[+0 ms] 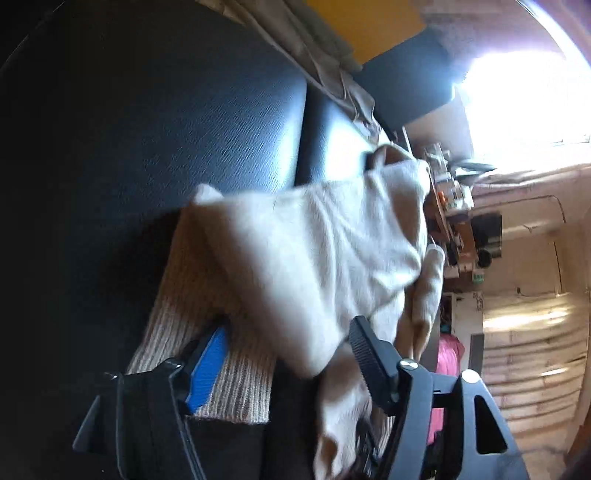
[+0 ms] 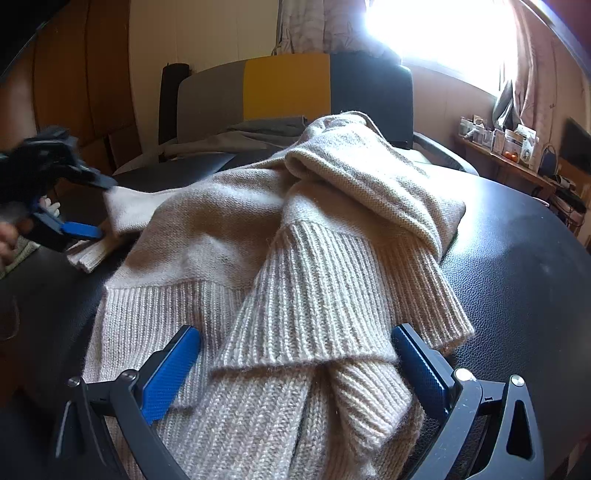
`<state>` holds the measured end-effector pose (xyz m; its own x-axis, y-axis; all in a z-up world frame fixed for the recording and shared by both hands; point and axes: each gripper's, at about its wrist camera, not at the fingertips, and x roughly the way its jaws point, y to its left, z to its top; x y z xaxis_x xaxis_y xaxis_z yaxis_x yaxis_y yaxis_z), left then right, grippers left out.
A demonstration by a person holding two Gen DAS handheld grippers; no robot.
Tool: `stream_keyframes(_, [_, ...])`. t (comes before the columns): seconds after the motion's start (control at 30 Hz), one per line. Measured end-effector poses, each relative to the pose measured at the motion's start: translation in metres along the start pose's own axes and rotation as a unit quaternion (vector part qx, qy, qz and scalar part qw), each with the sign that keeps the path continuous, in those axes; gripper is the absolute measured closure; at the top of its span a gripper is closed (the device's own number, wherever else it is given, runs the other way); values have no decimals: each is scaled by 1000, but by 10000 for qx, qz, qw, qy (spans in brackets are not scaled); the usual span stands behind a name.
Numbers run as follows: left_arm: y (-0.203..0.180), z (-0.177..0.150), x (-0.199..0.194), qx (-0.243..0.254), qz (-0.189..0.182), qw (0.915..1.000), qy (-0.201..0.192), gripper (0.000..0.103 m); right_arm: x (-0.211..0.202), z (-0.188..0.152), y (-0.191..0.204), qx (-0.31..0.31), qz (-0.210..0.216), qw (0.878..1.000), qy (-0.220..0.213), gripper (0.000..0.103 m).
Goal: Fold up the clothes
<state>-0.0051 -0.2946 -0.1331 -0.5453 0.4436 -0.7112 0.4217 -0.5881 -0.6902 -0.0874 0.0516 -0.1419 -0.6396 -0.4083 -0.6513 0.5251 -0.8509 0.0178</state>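
The beige sweater [image 2: 280, 236] lies bunched across the middle of the right wrist view on a black padded surface [image 2: 517, 280], ribbed hems toward the lower edge.

Right gripper [image 2: 295, 373]: fingers spread wide at the bottom of the frame, one on each side of a ribbed cuff; the pads do not press the knit.

Left gripper [image 2: 86, 206]: seen at the left edge of the right wrist view, fingers apart, with a pulled corner of the sweater between them; contact is blurred and cannot be confirmed. In the left wrist view the left gripper's fingers are likewise spread, with cloth draped over and between them.

Bare black surface shows to the right of the sweater, up to a curved edge at centre right. A shelf [image 2: 509, 162] of small items stands beyond it.

No writing is legible. The window [image 2: 436, 33] is overexposed. The left wrist view is motion-blurred.
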Motion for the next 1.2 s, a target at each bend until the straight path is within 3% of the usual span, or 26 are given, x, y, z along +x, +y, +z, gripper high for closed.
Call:
stream_keyframes(0.03, [0,1,3,-28,129,9999,-1,86,0,1,0,-4,-2,10000,52,0])
stream_keyframes(0.07, [-1,3,7,-56,258,9997,-3,96,1,3,0,-1,2,9999,123,0])
stream_keyframes(0.17, [4,4,12,-86,122,9999,-19,97,1,23,-1,128,110,9979,628,1])
stream_keyframes(0.23, [7,4,8,-103,35,9999,-33,97,-17,44,-9,146,76,9997,206,6])
stream_keyframes(0.37, [10,4,-12,-81,-251,9991,-337,97,-29,86,-32,240,176,9991,-318,0])
stream_keyframes(0.53, [13,7,-57,15,-697,9916,-1086,97,32,120,-49,373,-13,9992,171,0])
stream_keyframes(0.6, [16,9,-73,32,-716,9894,-1261,98,61,125,-54,495,-124,9974,502,0])
stream_keyframes(0.63, [18,11,-79,34,-694,9887,-1325,103,76,126,-55,561,-242,9957,701,0])
stream_keyframes(0.7, [24,14,-94,-7,-620,9867,-1501,103,93,126,-62,870,-143,9925,841,16])
stream_keyframes(0.73, [29,15,-105,-31,-614,9855,-1582,103,92,124,-67,1168,56,9900,793,37])
stream_keyframes(0.77, [34,16,-115,-29,-565,9846,-1657,103,91,123,-72,1464,254,9861,744,49])
stream_keyframes(0.8, [40,16,-127,-18,-471,9836,-1744,103,90,121,-77,1734,433,9814,696,54])
stream_keyframes(0.87, [50,17,-149,7,-295,9816,-1889,103,81,119,-86,1966,534,9770,623,75])
stream_keyframes(0.97, [59,16,-170,102,-122,9813,-1917,103,63,118,-102,1907,187,9799,560,85])
stream_keyframes(1.03, [57,9,-168,285,-148,9846,-1717,103,50,120,-120,1628,-721,9825,537,85])
stream_keyframes(1.1, [51,-2,-155,553,-72,9887,-1394,99,41,116,-156,1737,-1491,9717,589,87])
stream_keyframes(1.13, [48,-10,-147,654,-30,9902,-1233,91,35,114,-175,1809,-1863,9637,617,87])
stream_keyframes(1.17, [48,-18,-137,700,-51,9919,-1057,84,26,108,-198,1999,-2152,9536,657,87])
stream_keyframes(1.2, [48,-26,-127,702,-123,9937,-869,84,18,105,-210,2108,-2291,9480,654,87])
